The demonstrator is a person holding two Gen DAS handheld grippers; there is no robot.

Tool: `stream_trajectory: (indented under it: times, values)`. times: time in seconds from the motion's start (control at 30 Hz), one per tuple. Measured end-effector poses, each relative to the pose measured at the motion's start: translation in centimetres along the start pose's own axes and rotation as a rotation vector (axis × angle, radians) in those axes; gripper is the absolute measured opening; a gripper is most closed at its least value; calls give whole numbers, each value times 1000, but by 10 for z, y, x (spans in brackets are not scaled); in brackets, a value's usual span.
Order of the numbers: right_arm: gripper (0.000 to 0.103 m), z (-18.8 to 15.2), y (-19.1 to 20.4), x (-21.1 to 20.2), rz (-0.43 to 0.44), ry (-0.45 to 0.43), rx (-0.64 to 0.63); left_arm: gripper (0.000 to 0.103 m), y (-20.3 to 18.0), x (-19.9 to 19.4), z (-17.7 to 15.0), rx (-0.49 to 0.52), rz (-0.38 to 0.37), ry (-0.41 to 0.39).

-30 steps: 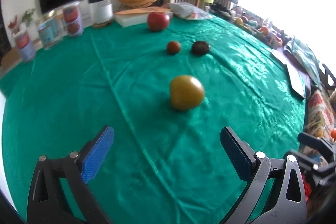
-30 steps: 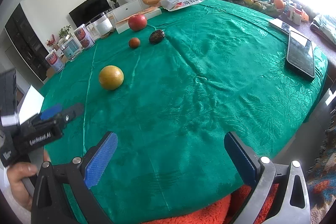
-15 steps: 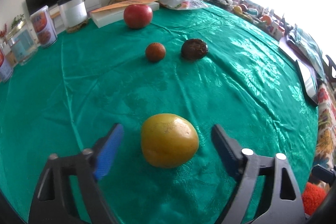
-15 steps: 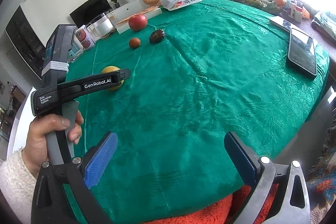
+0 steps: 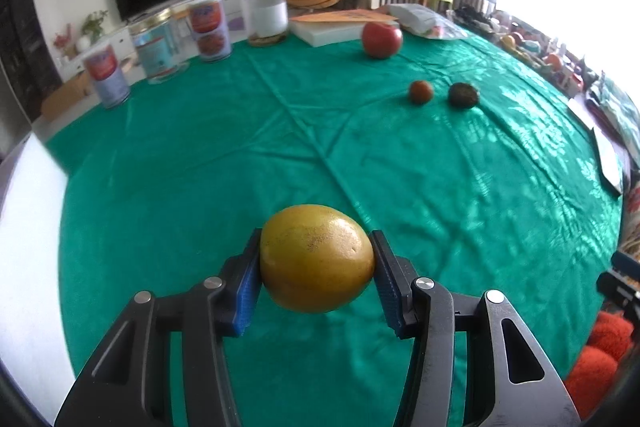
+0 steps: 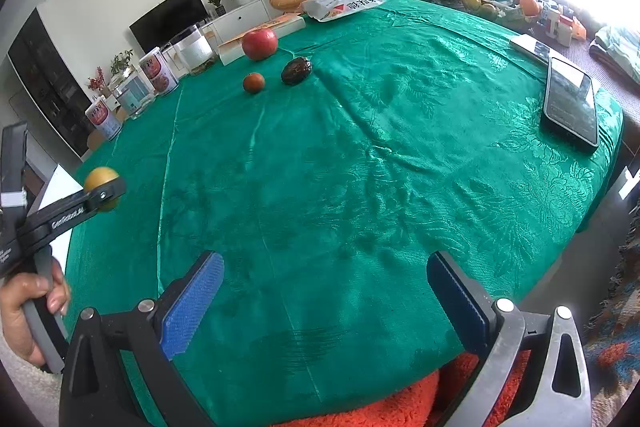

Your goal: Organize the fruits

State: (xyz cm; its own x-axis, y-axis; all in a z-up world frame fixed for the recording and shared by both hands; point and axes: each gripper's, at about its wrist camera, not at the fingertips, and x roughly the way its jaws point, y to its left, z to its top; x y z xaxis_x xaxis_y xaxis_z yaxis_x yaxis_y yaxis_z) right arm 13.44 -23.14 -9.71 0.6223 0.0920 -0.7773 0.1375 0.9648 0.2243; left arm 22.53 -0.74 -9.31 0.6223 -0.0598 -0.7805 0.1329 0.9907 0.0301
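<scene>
My left gripper [image 5: 316,267] is shut on a yellow citrus fruit [image 5: 318,265] and holds it above the green tablecloth [image 5: 240,155]; in the right wrist view the fruit [image 6: 100,183] shows at the far left in that gripper. A red apple [image 5: 382,39], a small orange-red fruit [image 5: 420,92] and a dark wrinkled fruit [image 5: 463,95] lie at the far side. They also show in the right wrist view: apple [image 6: 260,44], small fruit [image 6: 253,82], dark fruit [image 6: 296,70]. My right gripper [image 6: 324,291] is open and empty over the near edge.
Several jars and cans [image 5: 208,27] stand at the back left. A white box [image 5: 332,29] and a bag [image 5: 424,21] lie at the back. A phone [image 6: 570,105] lies at the right edge. Bottles and fruit [image 6: 492,3] crowd a side surface beyond.
My left gripper moved up to the yellow fruit, shut on it and lifted it back toward the left edge. The right gripper stayed still.
</scene>
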Motion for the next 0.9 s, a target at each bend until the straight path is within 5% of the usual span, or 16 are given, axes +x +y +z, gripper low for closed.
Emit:
stream_trajectory:
  times: [0.27,0.4,0.53,0.73,0.9]
  values:
    - [101,0,-1,-2,-14,-8,2,52,35,14,-44,-126,13,67]
    - [101,0,-2,-2,-17,-10,4,55,30,15,-47,-114,36,22]
    - [101,0,-3,-1,-13,-4,13,88,26,19,-49,-108,58,8]
    - [101,0,-8,2,28,16,30,95,20,26,-50,-72,84,15]
    - [101,28,-2,34,174,141,-38,101,28,30,-50,-121,54,39]
